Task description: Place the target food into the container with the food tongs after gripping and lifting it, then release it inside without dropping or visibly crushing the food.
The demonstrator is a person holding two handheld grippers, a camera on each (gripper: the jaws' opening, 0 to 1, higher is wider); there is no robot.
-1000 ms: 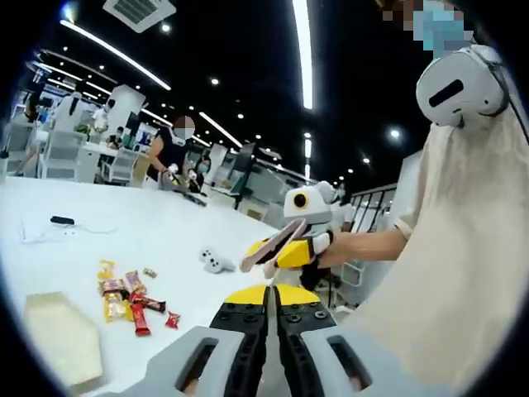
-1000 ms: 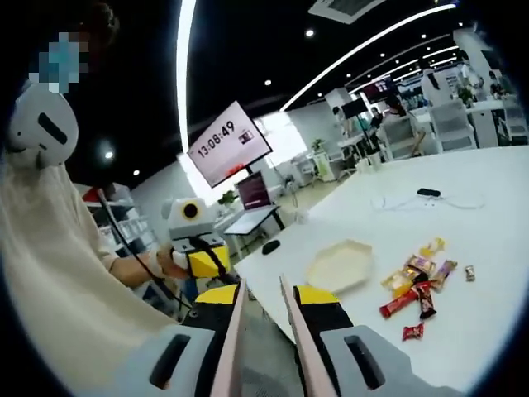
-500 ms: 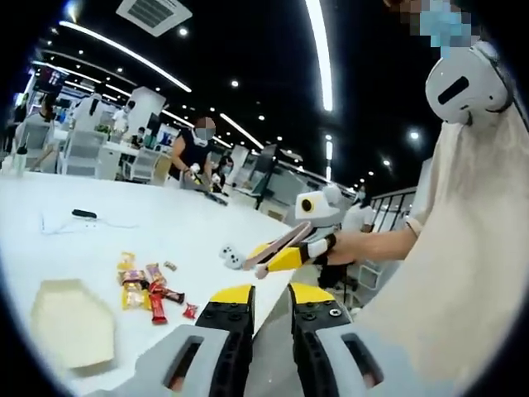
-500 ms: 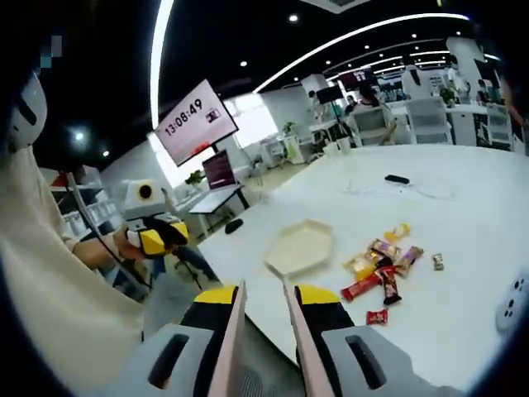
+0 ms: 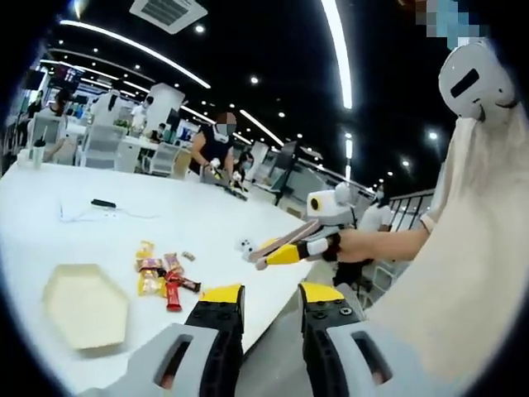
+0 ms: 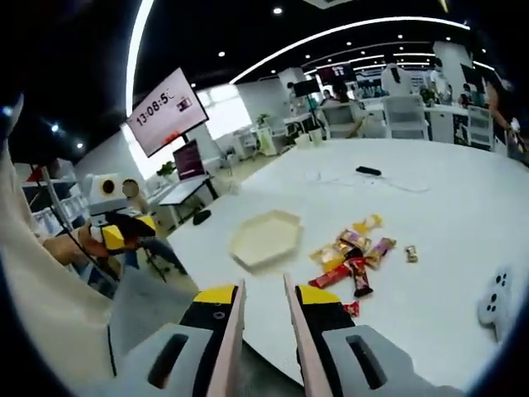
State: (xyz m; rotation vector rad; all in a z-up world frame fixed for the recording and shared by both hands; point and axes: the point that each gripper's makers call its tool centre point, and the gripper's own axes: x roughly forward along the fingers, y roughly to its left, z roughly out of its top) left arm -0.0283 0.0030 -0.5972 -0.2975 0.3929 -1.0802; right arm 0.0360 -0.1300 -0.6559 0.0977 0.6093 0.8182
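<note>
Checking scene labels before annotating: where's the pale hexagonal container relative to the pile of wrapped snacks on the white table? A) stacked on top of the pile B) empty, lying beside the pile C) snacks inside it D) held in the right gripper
B: the pale hexagonal container lies empty on the white table, with the pile of wrapped snacks beside it and apart from it; the left gripper view shows the same.

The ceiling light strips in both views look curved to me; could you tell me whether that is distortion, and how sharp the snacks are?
Left gripper view: fisheye bends the ceiling strips into arcs and they glare white; the snacks are soft, labels unreadable. Right gripper view: the strips bow likewise, the white table is evenly lit, and the snacks are slightly blurred.
</note>
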